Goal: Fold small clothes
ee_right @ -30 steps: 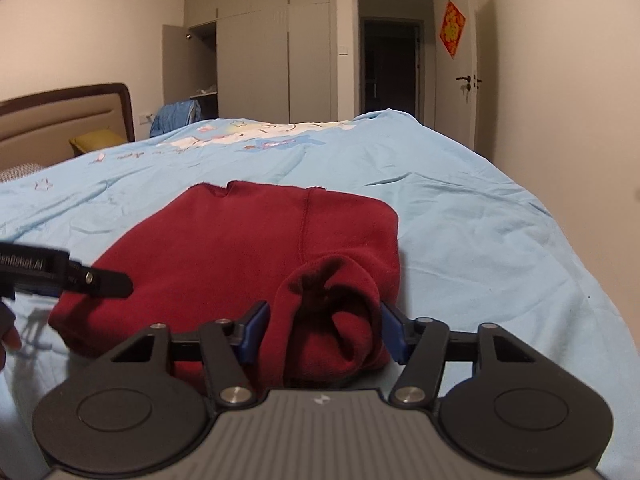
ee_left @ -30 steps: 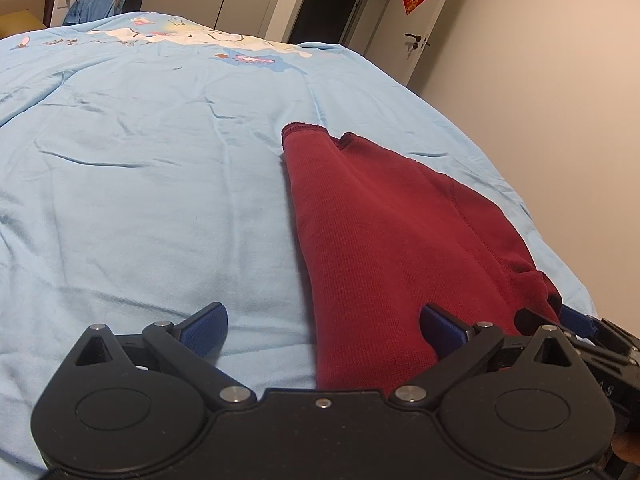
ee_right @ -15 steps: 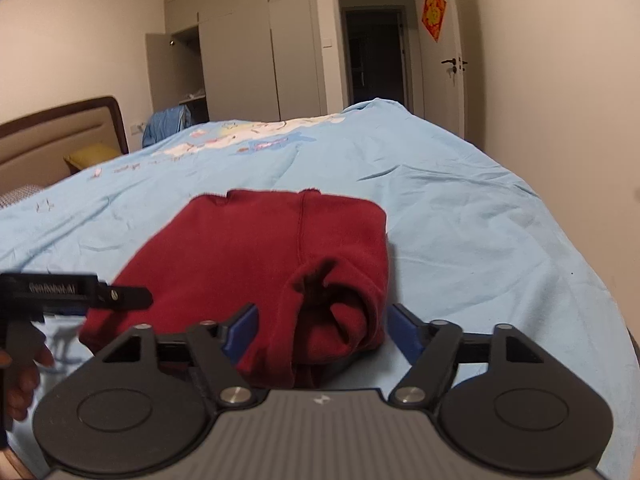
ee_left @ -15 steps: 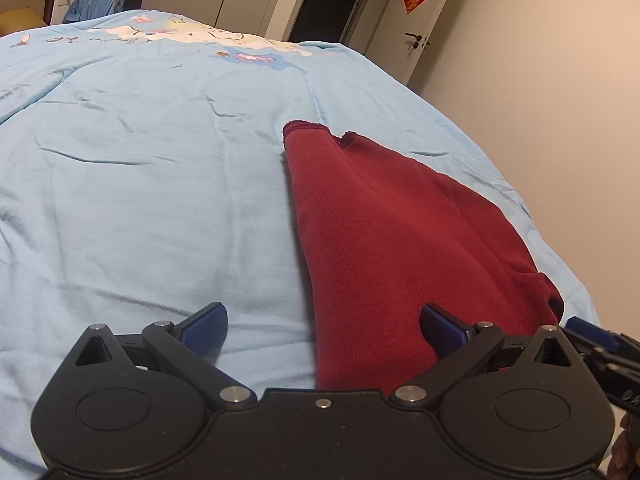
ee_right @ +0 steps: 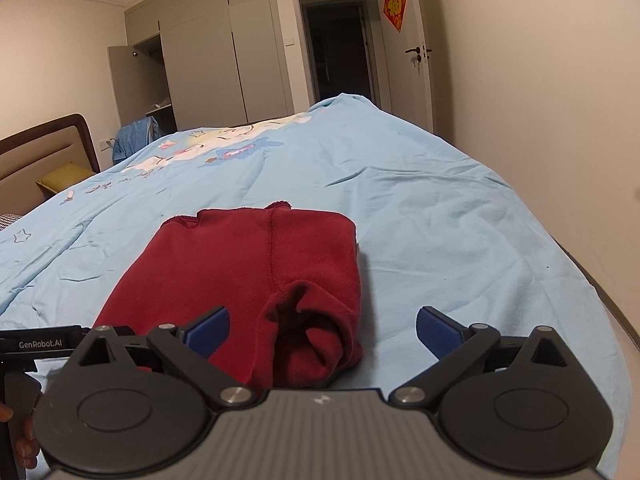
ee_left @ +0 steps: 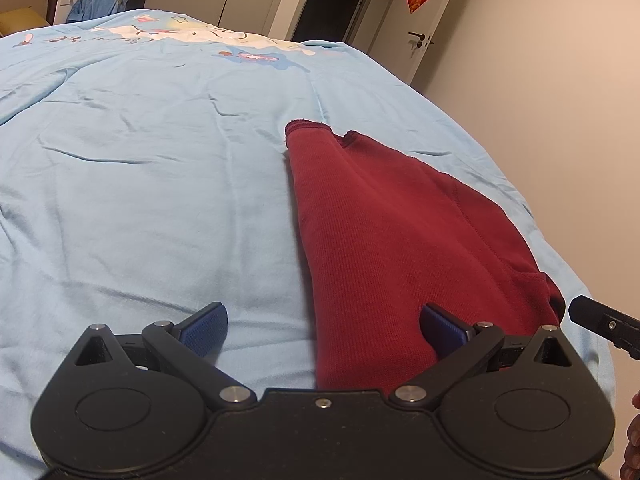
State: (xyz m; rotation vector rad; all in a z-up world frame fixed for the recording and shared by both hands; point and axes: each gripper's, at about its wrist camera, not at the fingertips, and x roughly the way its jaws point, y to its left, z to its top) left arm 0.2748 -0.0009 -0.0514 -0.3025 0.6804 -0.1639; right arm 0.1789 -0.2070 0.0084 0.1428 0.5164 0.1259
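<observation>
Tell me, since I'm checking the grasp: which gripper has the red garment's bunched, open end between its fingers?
The right gripper: the red garment bunches into an open fold between its spread blue fingers. The left gripper spans only the flat folded edge.

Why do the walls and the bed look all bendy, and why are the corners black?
Both wrist views use a fisheye lens. In the right wrist view the wardrobe doors lean and the bed bulges; dark corners are the lens edge. In the left wrist view the wall curves too. Light is dim and warm, and the red garment casts a soft shadow to its right.
</observation>
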